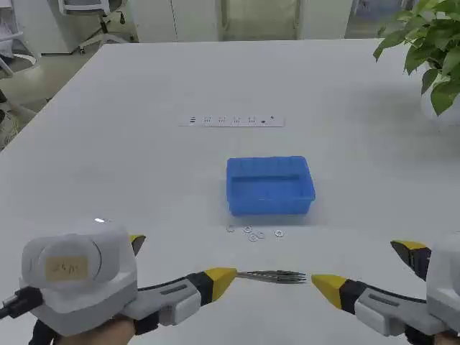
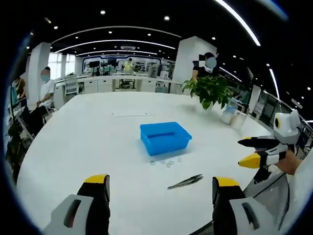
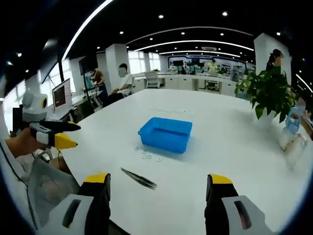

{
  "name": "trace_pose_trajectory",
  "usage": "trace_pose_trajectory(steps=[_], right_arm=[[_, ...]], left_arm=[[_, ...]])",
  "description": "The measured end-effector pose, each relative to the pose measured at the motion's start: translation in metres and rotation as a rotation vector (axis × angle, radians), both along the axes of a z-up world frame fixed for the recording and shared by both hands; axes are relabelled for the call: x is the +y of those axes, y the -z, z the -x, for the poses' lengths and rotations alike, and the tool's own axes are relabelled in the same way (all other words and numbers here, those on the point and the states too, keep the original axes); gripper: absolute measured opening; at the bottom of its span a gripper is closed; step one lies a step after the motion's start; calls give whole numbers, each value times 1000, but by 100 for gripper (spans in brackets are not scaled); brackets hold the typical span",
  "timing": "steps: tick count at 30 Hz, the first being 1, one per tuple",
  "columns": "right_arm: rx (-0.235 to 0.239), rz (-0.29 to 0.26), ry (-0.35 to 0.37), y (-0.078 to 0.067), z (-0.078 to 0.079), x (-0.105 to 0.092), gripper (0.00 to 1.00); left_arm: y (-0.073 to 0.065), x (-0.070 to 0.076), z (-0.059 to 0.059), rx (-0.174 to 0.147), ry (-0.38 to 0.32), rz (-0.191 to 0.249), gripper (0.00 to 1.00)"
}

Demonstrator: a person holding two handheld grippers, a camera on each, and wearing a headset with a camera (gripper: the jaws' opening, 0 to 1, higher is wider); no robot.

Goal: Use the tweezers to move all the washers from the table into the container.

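The blue rectangular container (image 1: 269,205) is sitting open-topped near the middle of the desk (image 1: 144,165). Small silvery washers (image 1: 253,233) are lying loosely clustered just beside its near wall. Dark tweezers (image 1: 272,276) are lying flat, closer to the near edge.

Bright, even ceiling light; sharp pictures, fisheye-bent edges.
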State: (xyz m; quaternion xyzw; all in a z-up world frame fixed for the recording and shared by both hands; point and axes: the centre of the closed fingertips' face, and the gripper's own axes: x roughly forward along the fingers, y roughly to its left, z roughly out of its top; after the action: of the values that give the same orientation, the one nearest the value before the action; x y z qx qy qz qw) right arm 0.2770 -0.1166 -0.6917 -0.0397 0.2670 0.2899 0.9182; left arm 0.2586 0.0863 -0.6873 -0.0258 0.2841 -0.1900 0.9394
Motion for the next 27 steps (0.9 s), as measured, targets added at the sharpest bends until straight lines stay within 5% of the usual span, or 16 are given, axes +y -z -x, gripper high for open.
trace_pose_trajectory(steps=[10,27], right_arm=[[17,4,-12,2,0,2,78],[25,11,-24,3,1,5,75]], left_arm=[[4,2,-1,14,-1,18,91],[2,-13,1,6,100,32,82]])
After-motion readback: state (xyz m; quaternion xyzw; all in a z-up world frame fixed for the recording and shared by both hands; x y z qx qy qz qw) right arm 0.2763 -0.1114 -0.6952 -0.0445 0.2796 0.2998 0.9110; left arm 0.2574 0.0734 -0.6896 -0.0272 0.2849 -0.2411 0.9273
